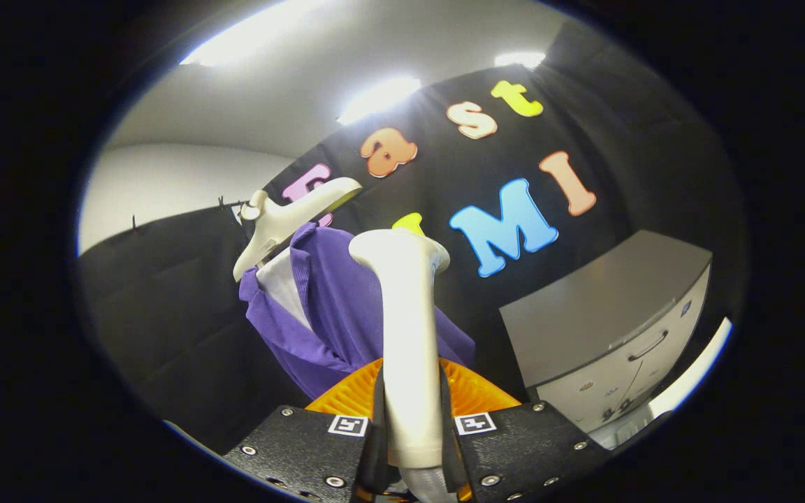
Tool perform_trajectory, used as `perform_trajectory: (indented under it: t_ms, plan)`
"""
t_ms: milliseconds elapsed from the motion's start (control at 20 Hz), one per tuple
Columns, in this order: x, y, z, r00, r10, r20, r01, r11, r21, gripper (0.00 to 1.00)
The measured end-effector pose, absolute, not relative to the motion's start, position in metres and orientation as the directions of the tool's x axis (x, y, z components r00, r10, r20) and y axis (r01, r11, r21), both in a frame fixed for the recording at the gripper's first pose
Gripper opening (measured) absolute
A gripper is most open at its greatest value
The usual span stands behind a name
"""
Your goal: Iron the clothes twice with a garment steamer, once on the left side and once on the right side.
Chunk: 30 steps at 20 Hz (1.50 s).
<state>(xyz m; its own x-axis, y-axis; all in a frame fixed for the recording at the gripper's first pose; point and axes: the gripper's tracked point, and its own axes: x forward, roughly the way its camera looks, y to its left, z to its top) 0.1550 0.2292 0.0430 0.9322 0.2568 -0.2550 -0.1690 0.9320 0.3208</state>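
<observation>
A white garment steamer [408, 328] stands up between my fingers, its handle clamped by my gripper [413, 429], which is shut on it. The steamer's flared head points up and away from me. Just beyond it hangs a purple garment [332, 307] with a white inner collar, on a cream hanger [284, 220] hooked to a black rail. The steamer head overlaps the garment's right part in the view; whether it touches the cloth I cannot tell. An orange ribbed piece [476, 395] shows right behind the fingers.
A grey cabinet [612, 314] with a drawer handle stands to the right of the garment. The black cloth wall [186, 328] runs behind and to the left of the garment. Ceiling lights glow overhead.
</observation>
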Motion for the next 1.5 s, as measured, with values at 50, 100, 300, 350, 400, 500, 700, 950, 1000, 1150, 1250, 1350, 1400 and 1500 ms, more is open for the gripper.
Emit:
perform_trajectory:
  t_ms: [50,100,300,350,400,500,700,950,1000,1150,1250,1350,1400,1500]
  plan:
    - [0.155,0.241,0.047,0.940,0.246,-0.235,-0.179,0.945,0.274,0.31]
    - [0.155,0.253,0.050,0.948,0.239,-0.210,-0.188,0.954,0.234,0.31]
    - [0.164,0.281,0.062,0.982,0.165,-0.088,-0.165,0.986,0.003,0.32]
    - [0.167,0.292,0.062,0.984,0.165,-0.062,-0.167,0.985,-0.039,0.32]
    - [0.167,0.303,0.061,0.984,0.172,-0.047,-0.174,0.983,-0.063,0.32]
    - [0.172,0.320,0.053,0.983,0.177,-0.039,-0.180,0.977,-0.113,0.32]
    - [0.176,0.336,0.039,0.987,0.153,-0.039,-0.158,0.973,-0.171,0.32]
    - [0.185,0.331,0.028,0.993,0.112,-0.043,-0.119,0.975,-0.190,0.32]
    - [0.185,0.330,0.025,0.993,0.110,-0.044,-0.117,0.973,-0.198,0.32]
    - [0.180,0.327,0.008,0.991,0.117,-0.061,-0.128,0.964,-0.234,0.32]
    - [0.176,0.324,-0.010,0.989,0.123,-0.088,-0.141,0.961,-0.237,0.32]
    - [0.169,0.319,-0.030,0.985,0.120,-0.123,-0.148,0.957,-0.249,0.32]
    - [0.167,0.318,-0.040,0.982,0.119,-0.143,-0.153,0.955,-0.255,0.32]
    - [0.162,0.315,-0.065,0.975,0.121,-0.186,-0.168,0.950,-0.263,0.32]
